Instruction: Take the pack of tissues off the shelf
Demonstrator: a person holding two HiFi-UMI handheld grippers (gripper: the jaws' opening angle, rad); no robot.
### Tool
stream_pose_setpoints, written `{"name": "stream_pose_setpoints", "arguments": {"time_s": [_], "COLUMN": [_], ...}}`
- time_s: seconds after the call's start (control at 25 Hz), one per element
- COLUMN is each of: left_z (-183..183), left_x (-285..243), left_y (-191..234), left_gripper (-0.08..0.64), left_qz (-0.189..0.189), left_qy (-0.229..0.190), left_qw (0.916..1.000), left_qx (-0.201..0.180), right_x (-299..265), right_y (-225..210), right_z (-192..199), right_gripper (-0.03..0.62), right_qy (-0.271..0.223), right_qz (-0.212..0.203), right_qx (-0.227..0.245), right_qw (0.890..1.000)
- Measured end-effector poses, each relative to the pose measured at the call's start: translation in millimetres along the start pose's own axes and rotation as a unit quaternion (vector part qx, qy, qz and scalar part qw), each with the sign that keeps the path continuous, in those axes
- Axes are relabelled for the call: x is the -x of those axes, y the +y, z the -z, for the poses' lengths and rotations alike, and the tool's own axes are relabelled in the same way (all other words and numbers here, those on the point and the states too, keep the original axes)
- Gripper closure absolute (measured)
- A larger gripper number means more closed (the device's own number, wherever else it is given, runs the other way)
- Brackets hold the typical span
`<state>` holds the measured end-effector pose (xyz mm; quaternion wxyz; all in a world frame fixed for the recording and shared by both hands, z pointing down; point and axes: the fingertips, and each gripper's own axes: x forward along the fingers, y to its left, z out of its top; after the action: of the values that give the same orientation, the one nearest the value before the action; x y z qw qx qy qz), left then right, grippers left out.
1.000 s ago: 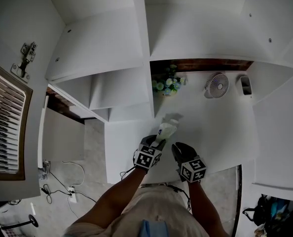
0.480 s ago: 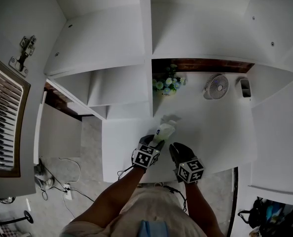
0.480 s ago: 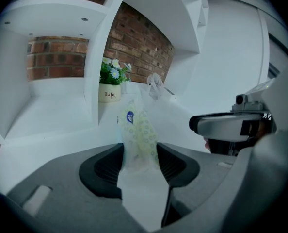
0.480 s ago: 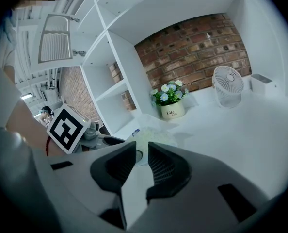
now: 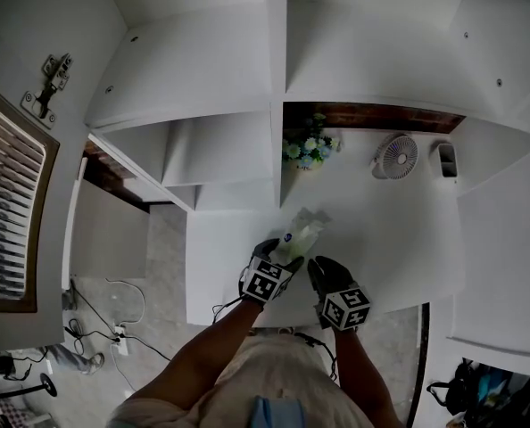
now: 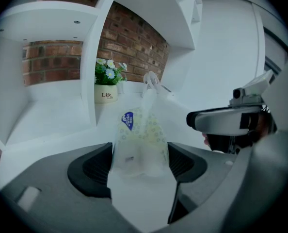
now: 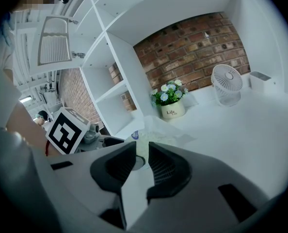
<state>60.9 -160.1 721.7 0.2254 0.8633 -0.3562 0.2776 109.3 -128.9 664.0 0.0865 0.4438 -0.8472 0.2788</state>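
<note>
pack of tissues (image 5: 301,233): lying on the white shelf surface (image 5: 390,230), near its front edge, with its blue label (image 6: 128,120) facing up
left gripper (image 5: 280,255): jaws have just been opening – they now stand wide on either side of the pack's near end, which sits between them with no pad pressing on it
right gripper (image 5: 318,265): just beside the left one, jaws drawn close with only a thin slit between them – nothing in it
flower pot (image 5: 306,150): further back, by the upright divider
fan (image 5: 395,155): at the back, right of the pot
wall behind: red brick (image 7: 192,42)
</note>
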Motion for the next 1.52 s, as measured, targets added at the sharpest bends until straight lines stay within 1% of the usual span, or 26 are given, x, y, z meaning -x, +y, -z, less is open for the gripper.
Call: {"name": "stream_pose_setpoints", "arguments": {"time_s": [0.08, 0.24, 0.32, 0.44, 0.6, 0.72, 0.84, 1.0, 1.2, 1.32, 1.52], "left_z": [-1.2, -0.8, -1.8, -1.2, 1.4, 2.7, 1.0, -9.6, -12.0, -13.4, -13.4], "left_x": [-0.4, 2.9, 3.9, 3.9, 6.5, 9.5, 13.9, 24.6, 34.2, 39.2, 48.0], "left_y": [-1.1, -3.9, -4.7, -6.1, -8.2, -7.4, -6.0, -7.8, -7.8, -6.3, -9.1], "left_gripper": [0.213, 0.189, 0.163, 0.126, 0.114, 0.111, 0.110, 0.110, 0.112, 0.112, 0.114], "left_qz": [0.003, 0.006, 0.003, -0.003, -0.002, -0.003, -0.006, -0.004, -0.006, -0.006, -0.001], "left_qy": [-0.005, 0.006, 0.005, 0.003, 0.005, 0.005, 0.001, -0.015, -0.023, -0.036, -0.035], "left_qw": [1.0000, 0.9999, 0.9998, 0.9989, 0.9984, 0.9985, 0.9990, 0.9993, 0.9994, 0.9991, 0.9992], "left_qx": [-0.004, -0.009, -0.020, -0.046, -0.056, -0.055, -0.045, -0.034, -0.027, -0.021, -0.017], "right_x": [1.0, 2.3, 2.5, 3.3, 4.5, 4.9, 5.9, 8.0, 10.6, 11.9, 14.1], "right_y": [0.4, 0.9, 1.9, 2.7, 3.6, 6.1, 8.0, 9.5, 11.0, 13.2, 19.9], "right_z": [-0.2, -0.9, -2.0, -3.2, -3.3, -3.6, -4.0, -4.8, -6.3, -8.5, -9.8], "right_gripper": [0.514, 0.514, 0.514, 0.514, 0.514, 0.514, 0.514, 0.514, 0.514, 0.514, 0.514], "right_qy": [0.000, -0.001, -0.003, -0.005, -0.005, -0.005, -0.004, -0.005, -0.006, -0.008, -0.008], "right_qz": [0.000, 0.000, -0.001, 0.000, 0.001, 0.000, 0.000, 0.000, 0.000, -0.001, -0.007], "right_qx": [0.000, 0.000, 0.000, 0.001, 0.001, 0.003, 0.006, 0.007, 0.011, 0.013, 0.019], "right_qw": [1.000, 1.000, 1.000, 1.000, 1.000, 1.000, 1.000, 1.000, 1.000, 1.000, 1.000]}}
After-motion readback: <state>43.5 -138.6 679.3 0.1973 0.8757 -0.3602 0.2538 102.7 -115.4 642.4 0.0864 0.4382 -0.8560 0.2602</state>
